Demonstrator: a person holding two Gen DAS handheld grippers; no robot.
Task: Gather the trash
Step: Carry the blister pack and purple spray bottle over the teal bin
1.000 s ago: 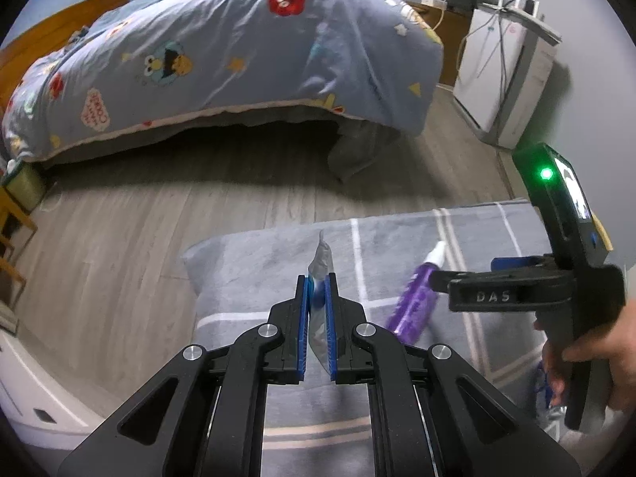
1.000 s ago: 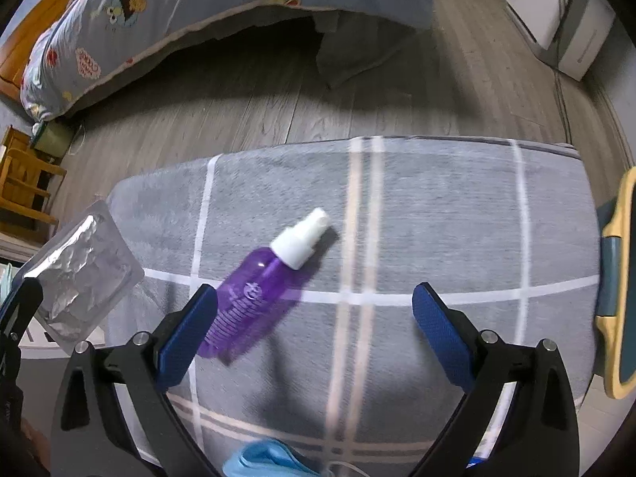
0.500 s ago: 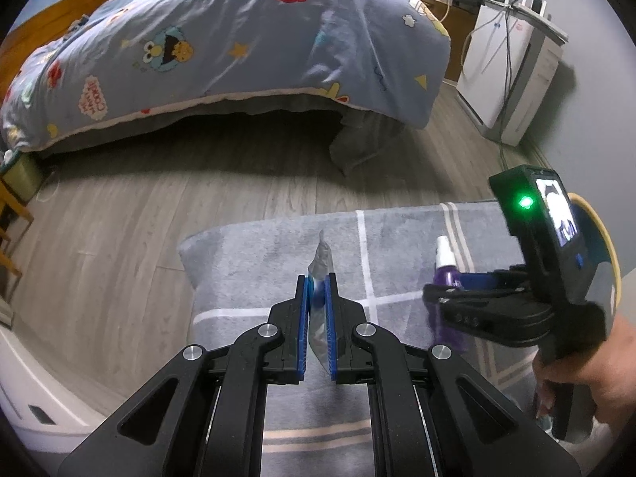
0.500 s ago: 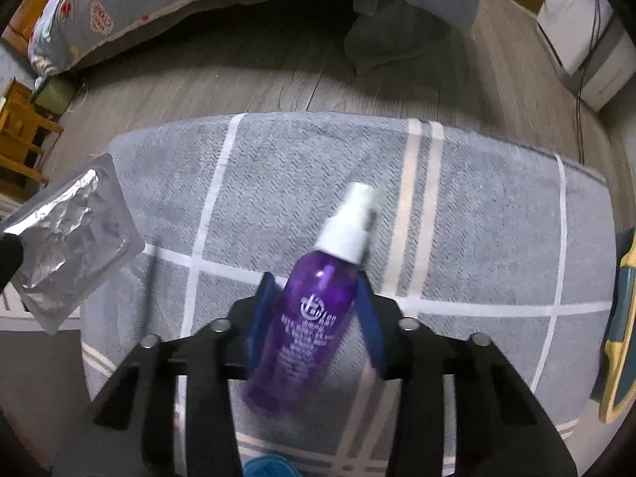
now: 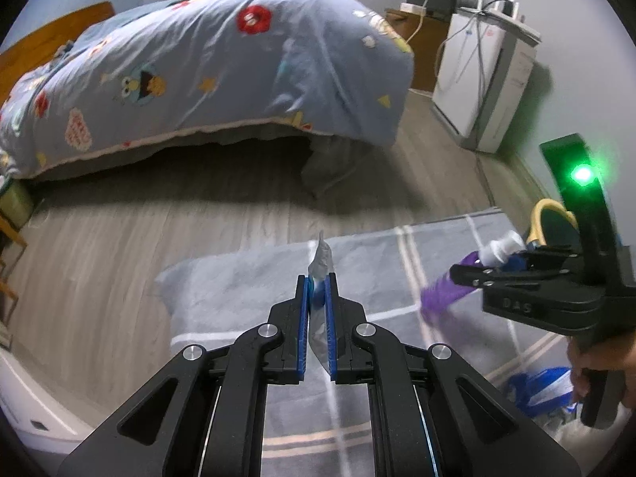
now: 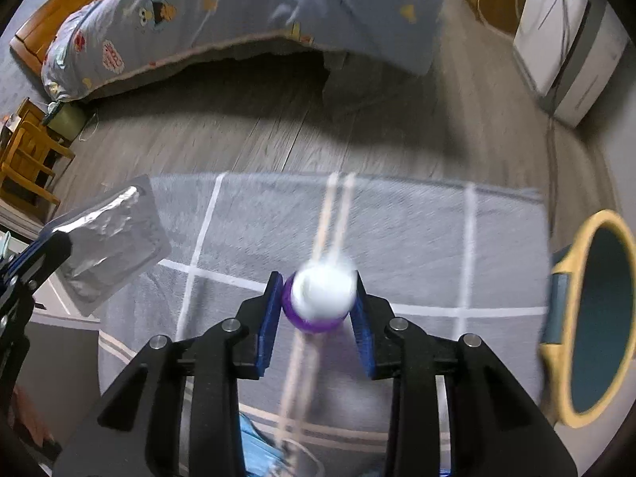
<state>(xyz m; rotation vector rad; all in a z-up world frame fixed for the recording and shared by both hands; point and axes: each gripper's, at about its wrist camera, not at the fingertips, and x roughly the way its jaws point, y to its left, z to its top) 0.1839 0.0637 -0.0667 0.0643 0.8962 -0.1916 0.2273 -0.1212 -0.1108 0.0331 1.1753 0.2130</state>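
My left gripper (image 5: pixel 317 282) is shut on a silver foil blister pack (image 5: pixel 322 256), held edge-on above the grey checked blanket (image 5: pixel 246 290). The same foil pack (image 6: pixel 111 238) shows flat at the left of the right wrist view. My right gripper (image 6: pixel 318 294) has its jaws closing on a purple spray bottle (image 6: pixel 324 292), and the blue pads press its sides. The bottle is lifted off the blanket and its white cap points at the camera. In the left wrist view the purple spray bottle (image 5: pixel 445 294) hangs tilted from the right gripper (image 5: pixel 489 262), held by a hand.
A yellow-rimmed bin (image 6: pixel 592 318) stands at the blanket's right edge. A blue face mask (image 6: pixel 258 449) lies near the bottom. Beyond the wooden floor are a bed with a blue duvet (image 5: pixel 218 59), a white appliance (image 5: pixel 485 79) and a wooden chair (image 6: pixel 24 159).
The right gripper went from wide open over the lying bottle to shut on it, then lifted it off the blanket. The left gripper kept the foil pack and shifted slightly.
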